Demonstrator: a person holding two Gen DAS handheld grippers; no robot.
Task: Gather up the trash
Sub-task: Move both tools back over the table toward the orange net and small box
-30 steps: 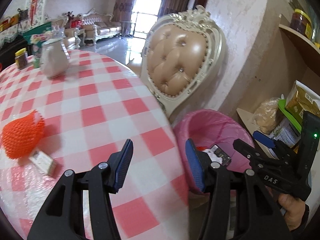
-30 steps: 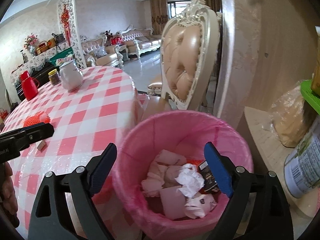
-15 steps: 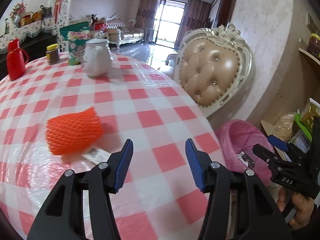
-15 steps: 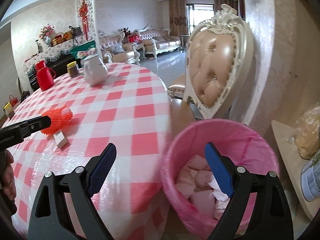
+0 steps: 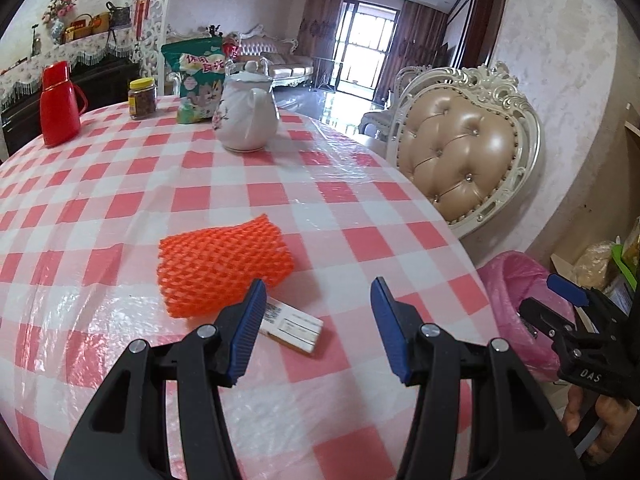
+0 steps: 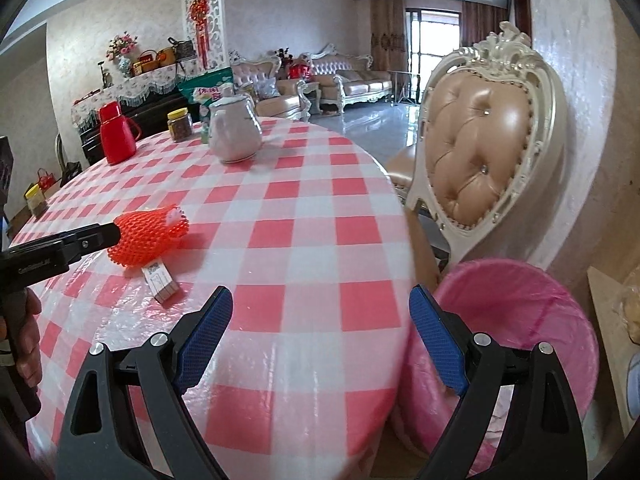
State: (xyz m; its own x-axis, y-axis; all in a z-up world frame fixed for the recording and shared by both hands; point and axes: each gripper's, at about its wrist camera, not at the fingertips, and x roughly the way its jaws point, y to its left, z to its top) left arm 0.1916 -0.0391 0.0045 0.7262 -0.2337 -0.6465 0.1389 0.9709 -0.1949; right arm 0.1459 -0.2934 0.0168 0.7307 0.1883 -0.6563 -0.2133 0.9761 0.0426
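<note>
Presently, two grippers are seen, both with jaws apart and nothing between them. One left gripper (image 5: 318, 320) is held above the table (image 5: 280, 200), its jaws moderately spread, just short of the trash. One right gripper (image 6: 320, 340) is held over the table edge, jaws spread wide, with the bin (image 6: 520, 320) beside its right finger.

Two pieces of trash are counted on the checked cloth: one orange foam net (image 5: 222, 266) and one small white box (image 5: 294, 328). The box is laid flat, its far end touching or tucked under the near edge of the net; which cannot be told. Both are found near the table's front, well apart from the bin.

One pink-lined bin is placed on the floor beside the table, below its rim, next to one padded chair (image 5: 464, 160). Its contents are not visible.

Toward the far side of the table are listed: one white teapot (image 5: 248, 116), one red flask (image 5: 58, 104), one yellow-lidded jar (image 5: 142, 99), and one green snack bag (image 5: 198, 80) standing behind the teapot.

One hand (image 6: 24, 336) is partly seen on the left gripper's handle.
</note>
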